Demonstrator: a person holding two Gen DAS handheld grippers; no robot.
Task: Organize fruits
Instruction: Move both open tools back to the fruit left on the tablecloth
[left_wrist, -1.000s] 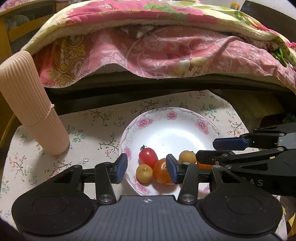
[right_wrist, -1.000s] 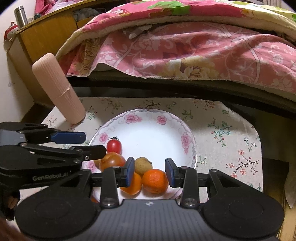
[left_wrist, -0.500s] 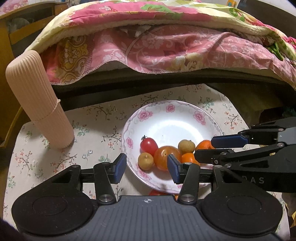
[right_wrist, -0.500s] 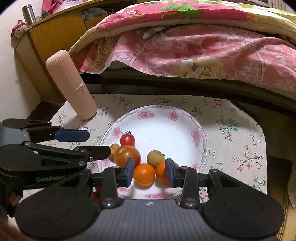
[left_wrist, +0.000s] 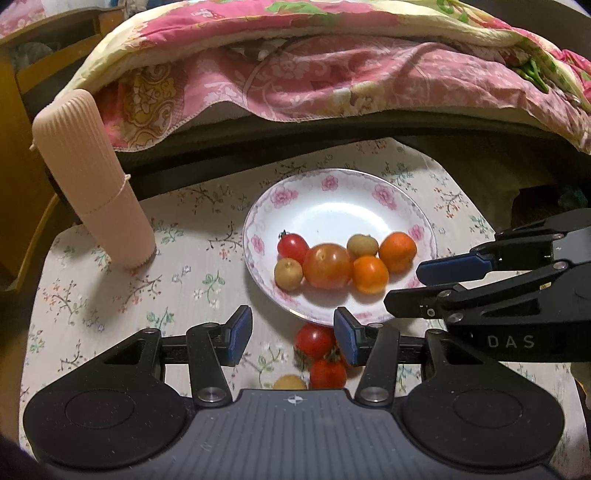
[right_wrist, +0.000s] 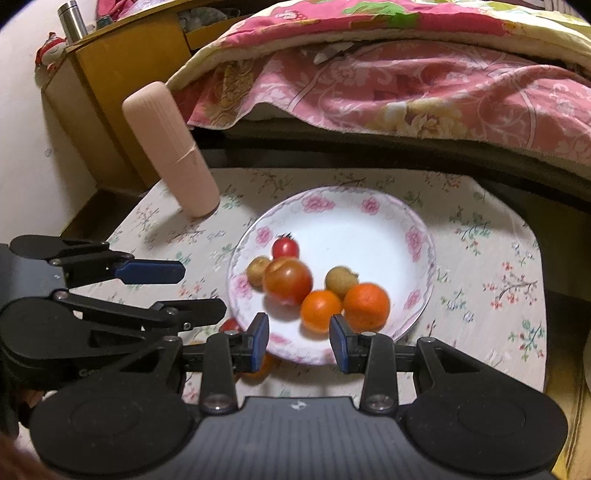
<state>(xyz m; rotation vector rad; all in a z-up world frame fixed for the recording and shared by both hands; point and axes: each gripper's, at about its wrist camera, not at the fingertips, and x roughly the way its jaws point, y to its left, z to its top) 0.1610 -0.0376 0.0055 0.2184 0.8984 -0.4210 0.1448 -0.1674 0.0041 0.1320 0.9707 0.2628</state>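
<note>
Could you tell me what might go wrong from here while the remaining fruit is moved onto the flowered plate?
1. The small red tomatoes and a yellowish round fruit lie on the floral tablecloth close to the white flower-rimmed plate; the left gripper reaching for them could knock its rim.
2. The right gripper sits close alongside, so the two might collide.
3. The six fruits crowd the plate's near edge; a nudge could roll one off.

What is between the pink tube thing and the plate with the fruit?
Nothing but bare flowery tablecloth. In the left wrist view, the stretch from the pink tube to the plate holds no fruit.
</note>
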